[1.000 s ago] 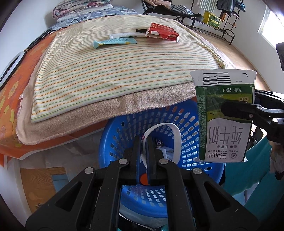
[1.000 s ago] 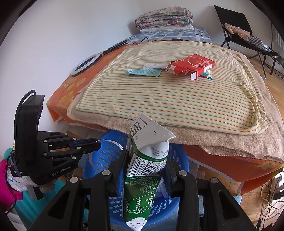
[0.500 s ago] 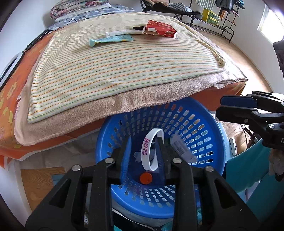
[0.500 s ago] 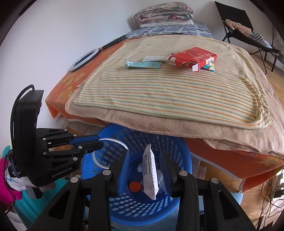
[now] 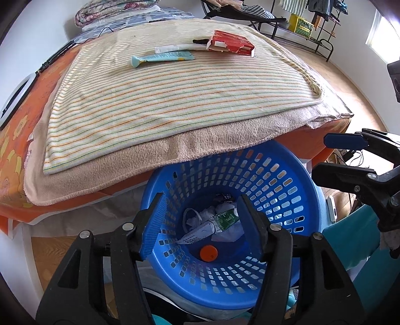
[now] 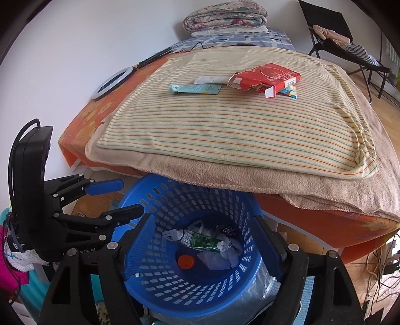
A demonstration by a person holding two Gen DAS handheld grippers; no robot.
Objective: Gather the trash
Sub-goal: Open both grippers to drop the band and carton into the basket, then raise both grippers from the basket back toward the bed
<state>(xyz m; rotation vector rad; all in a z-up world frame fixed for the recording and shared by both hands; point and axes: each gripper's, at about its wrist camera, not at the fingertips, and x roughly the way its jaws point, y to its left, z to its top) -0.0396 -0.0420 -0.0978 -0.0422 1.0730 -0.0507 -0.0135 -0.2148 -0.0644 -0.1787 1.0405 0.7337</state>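
Note:
A blue mesh basket [image 5: 287, 180] stands on the floor against the bed's edge, under both grippers. On its bottom lie a green-and-white milk carton [image 5: 220, 221] [image 6: 200, 241], a white wristband [image 5: 190, 217], crumpled paper and an orange cap [image 6: 185, 261]. My left gripper [image 5: 201, 220] [image 6: 127, 197] hangs over the basket, jaws opening, nothing between them. Beside it my right gripper [image 6: 202, 232] [image 5: 325, 157] is likewise opening and empty. On the striped blanket lie a torn red box [image 6: 267, 78], a teal tube [image 6: 195, 88] and a white tube [image 6: 210, 79].
The bed [image 6: 325, 205], covered by a beige blanket, overhangs the basket's far rim. A ring light [image 6: 110, 83] and cable lie at the bed's left. A folded quilt [image 6: 225, 15] sits at the head. A chair [image 6: 337, 37] and a rack [image 5: 312, 20] stand beyond.
The left gripper was shut on the wristband and the right on the milk carton. Both opened, and the wristband and carton dropped into the basket.

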